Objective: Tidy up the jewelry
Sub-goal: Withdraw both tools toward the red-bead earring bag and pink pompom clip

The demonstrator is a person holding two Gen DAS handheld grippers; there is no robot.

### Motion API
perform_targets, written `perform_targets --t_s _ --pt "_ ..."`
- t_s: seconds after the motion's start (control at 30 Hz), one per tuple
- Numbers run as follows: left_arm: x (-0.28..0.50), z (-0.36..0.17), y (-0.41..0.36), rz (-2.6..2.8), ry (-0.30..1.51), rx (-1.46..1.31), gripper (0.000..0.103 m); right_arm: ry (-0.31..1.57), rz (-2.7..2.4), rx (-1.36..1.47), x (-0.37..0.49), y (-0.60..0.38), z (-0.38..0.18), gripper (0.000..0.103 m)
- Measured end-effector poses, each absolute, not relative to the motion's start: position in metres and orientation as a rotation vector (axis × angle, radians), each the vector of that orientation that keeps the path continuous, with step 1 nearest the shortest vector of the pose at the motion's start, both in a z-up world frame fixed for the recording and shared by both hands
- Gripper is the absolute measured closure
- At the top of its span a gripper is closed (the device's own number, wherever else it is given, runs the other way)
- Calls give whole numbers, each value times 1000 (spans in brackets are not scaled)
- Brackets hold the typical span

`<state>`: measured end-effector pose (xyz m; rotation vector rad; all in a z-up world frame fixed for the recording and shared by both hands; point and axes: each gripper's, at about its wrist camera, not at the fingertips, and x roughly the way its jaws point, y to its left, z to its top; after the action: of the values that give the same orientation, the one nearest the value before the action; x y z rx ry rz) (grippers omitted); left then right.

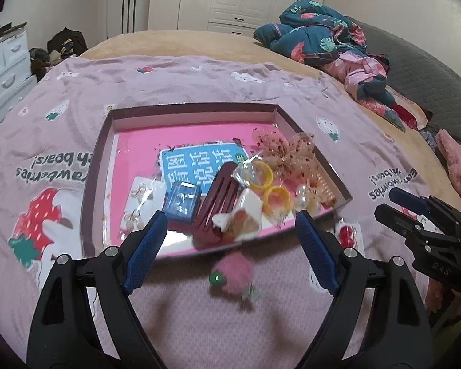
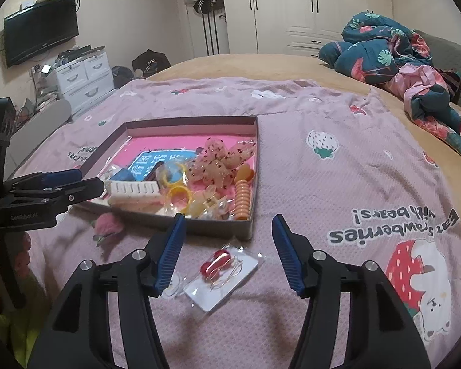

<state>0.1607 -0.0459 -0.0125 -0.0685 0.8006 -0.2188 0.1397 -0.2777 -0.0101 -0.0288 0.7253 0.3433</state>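
A shallow box (image 1: 193,108) with a pink bottom lies on the lilac strawberry blanket. It holds yellow rings (image 1: 262,175), a dark red hair clip (image 1: 218,203), a small blue box (image 1: 181,203), a sequin bow (image 2: 218,160) and an orange coil tie (image 2: 242,203). My left gripper (image 1: 230,246) is open in front of the box's near wall, with a pink pom-pom (image 1: 233,276) on the blanket below its fingers. My right gripper (image 2: 227,240) is open above a white card of red earrings (image 2: 221,273), which lies outside the box (image 2: 218,227). Neither gripper touches anything.
A bundled teal floral quilt (image 2: 384,58) sits on the far right of the bed. White drawers (image 2: 83,77) and a wall TV (image 2: 40,30) stand beyond the left edge. The left gripper (image 2: 89,181) shows at the left of the right wrist view, near the pom-pom (image 2: 107,226).
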Motion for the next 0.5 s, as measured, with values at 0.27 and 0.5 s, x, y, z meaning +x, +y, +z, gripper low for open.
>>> perform_targets --t_s 0.27,0.5 --pt "144 -24 -40 -203 829 -55 25 763 356 -29 129 -270 -23 40" --pt "137 -44 -37 -198 880 -54 25 833 357 -25 126 -261 -48 39"
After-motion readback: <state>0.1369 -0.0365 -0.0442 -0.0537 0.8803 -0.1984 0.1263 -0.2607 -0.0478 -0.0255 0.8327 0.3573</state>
